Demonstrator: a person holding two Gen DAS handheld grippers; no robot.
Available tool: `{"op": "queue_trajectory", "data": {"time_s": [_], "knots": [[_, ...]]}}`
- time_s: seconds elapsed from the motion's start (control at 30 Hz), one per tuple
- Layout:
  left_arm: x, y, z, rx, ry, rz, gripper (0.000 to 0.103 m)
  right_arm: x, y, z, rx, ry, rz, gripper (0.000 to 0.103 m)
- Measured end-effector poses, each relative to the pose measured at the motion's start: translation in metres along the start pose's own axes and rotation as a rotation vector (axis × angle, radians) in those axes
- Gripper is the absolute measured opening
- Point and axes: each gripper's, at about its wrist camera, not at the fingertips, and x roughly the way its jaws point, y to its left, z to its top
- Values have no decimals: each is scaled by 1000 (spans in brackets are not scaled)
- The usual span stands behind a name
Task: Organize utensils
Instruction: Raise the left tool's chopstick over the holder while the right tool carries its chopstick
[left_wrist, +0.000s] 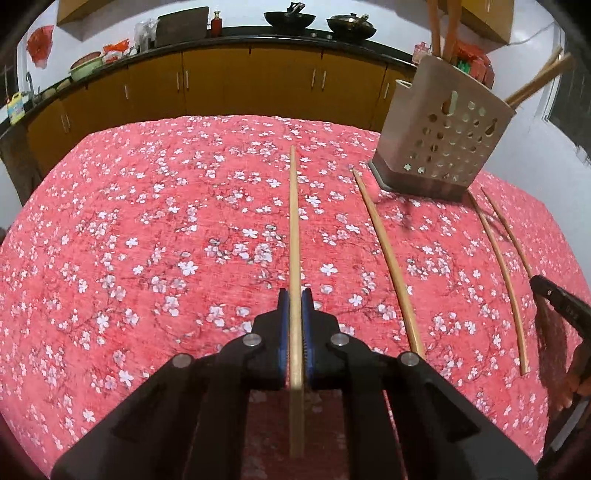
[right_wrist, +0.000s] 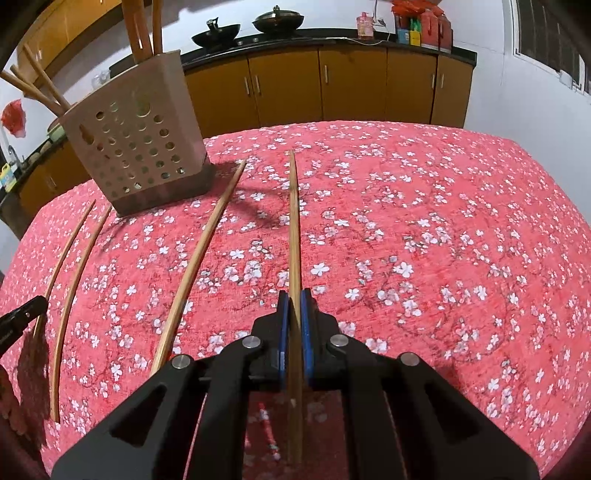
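Observation:
My left gripper (left_wrist: 294, 295) is shut on a wooden chopstick (left_wrist: 293, 221) that points straight ahead, low over the red flowered tablecloth (left_wrist: 147, 240). My right gripper (right_wrist: 294, 297) is shut on another chopstick (right_wrist: 293, 221) in the same way. Two loose chopsticks (left_wrist: 388, 258) (left_wrist: 498, 266) lie on the cloth between the grippers; the right wrist view shows them too (right_wrist: 199, 254) (right_wrist: 74, 295). A perforated beige utensil holder (left_wrist: 443, 144) (right_wrist: 140, 136) stands at the back between the grippers, with wooden utensils and chopsticks in it. Each gripper shows at the edge of the other's view (left_wrist: 554, 299) (right_wrist: 22, 317).
Behind the table runs a dark kitchen counter (left_wrist: 258, 37) with woks, bottles and a cutting board over yellow cabinets (right_wrist: 351, 85). The table's far edge (left_wrist: 229, 117) lies a little beyond the chopstick tips. A small red-and-white object (right_wrist: 266, 424) lies under the right gripper.

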Motion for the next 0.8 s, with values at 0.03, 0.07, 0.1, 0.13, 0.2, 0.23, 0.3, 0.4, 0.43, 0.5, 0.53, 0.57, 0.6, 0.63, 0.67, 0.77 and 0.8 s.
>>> {"op": "queue_trajectory", "data": {"time_s": [0.03,0.07,0.1,0.13,0.2,0.23,0.3,0.4,0.43,0.5,0.53,0.57,0.6,0.63,0.67,0.77,0.8], "knots": [[-1,0,0,-2,0,-2,9,0,0,0,0,0,0,8],[-1,1,-1,-9,-1,-11,9,0,0,0,1,0,0,8],[-1,2,-1,-15,-1,-18,9,0,1,0,1,0,1,8],[-1,2,-1,-19,-1,-23,9,0,1,0,0,0,1,8],[-2,3,-2,-24,-1,-28,9,0,1,0,0,0,0,8],[-2,4,-2,-25,-1,-27,10,0,1,0,0,0,0,8],[-2,4,-2,-25,-1,-29,10,1,1,0,-2,0,-2,8],[-4,6,-3,-34,-2,-37,10,1,1,0,-4,0,-4,8],[-5,6,-4,-38,-2,-41,10,1,1,0,-4,0,-4,8],[-6,7,-4,-41,-3,-44,10,1,2,0,-6,1,-3,8],[-7,7,-5,-38,-2,-43,10,1,2,-1,-9,1,-3,8],[-8,5,-6,-27,-1,-37,10,0,3,-2,-14,2,-3,8],[-9,3,-7,-15,0,-31,10,0,3,-3,-19,2,-3,8],[-11,1,-9,1,1,-25,10,-1,3,-4,-21,2,-1,8],[-12,0,-11,9,2,-24,10,-1,3,-5,-20,3,3,8],[-13,0,-13,3,3,-34,10,-1,2,-6,-15,3,9,8],[-13,0,-12,2,3,-33,9,-1,2,-6,-16,2,8,8]]}}
